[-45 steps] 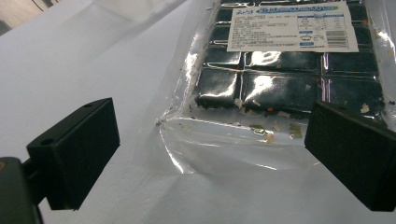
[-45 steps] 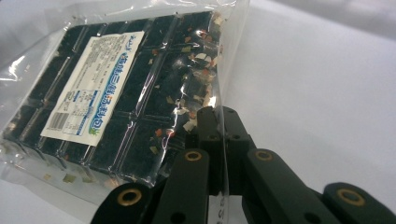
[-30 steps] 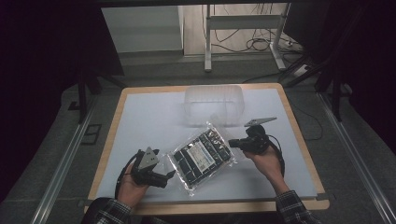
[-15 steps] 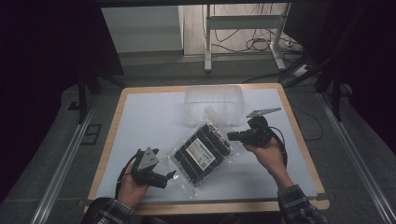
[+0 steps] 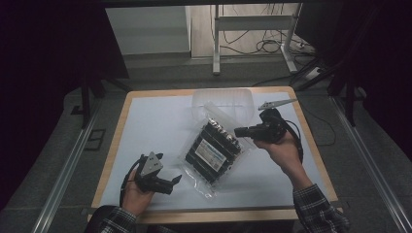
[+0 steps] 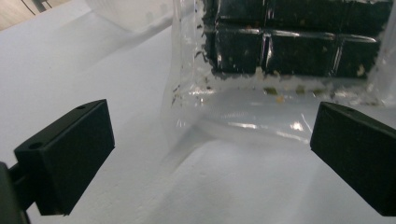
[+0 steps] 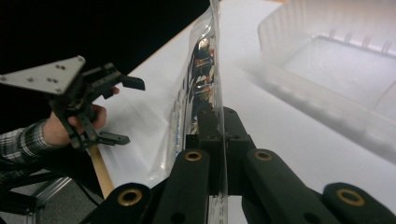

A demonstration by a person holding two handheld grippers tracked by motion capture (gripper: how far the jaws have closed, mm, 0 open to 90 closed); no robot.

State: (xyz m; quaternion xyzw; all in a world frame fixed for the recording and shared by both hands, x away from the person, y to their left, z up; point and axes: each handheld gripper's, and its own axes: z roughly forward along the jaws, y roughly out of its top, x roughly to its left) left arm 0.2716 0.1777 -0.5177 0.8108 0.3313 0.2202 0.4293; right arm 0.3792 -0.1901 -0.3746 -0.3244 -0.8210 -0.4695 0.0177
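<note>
The bag [image 5: 216, 148] is clear, glossy, crinkled plastic packed with dark rectangular blocks in rows, a few pale crumbs loose at its sealed bottom edge. It lies aslant at mid-bench [image 5: 145, 126]; its far edge is lifted and pinched in the right tool [image 5: 239, 131], whose jaws are clamped together on the thin film. The left tool [image 5: 176, 179] sits just off the bag's near corner, its matte black jaws apart, bare white bench between them. Behind the bag stands a frosted, ribbed plastic tray [image 5: 222, 99], touching or nearly so. Left of the bag the bench is open.
</note>
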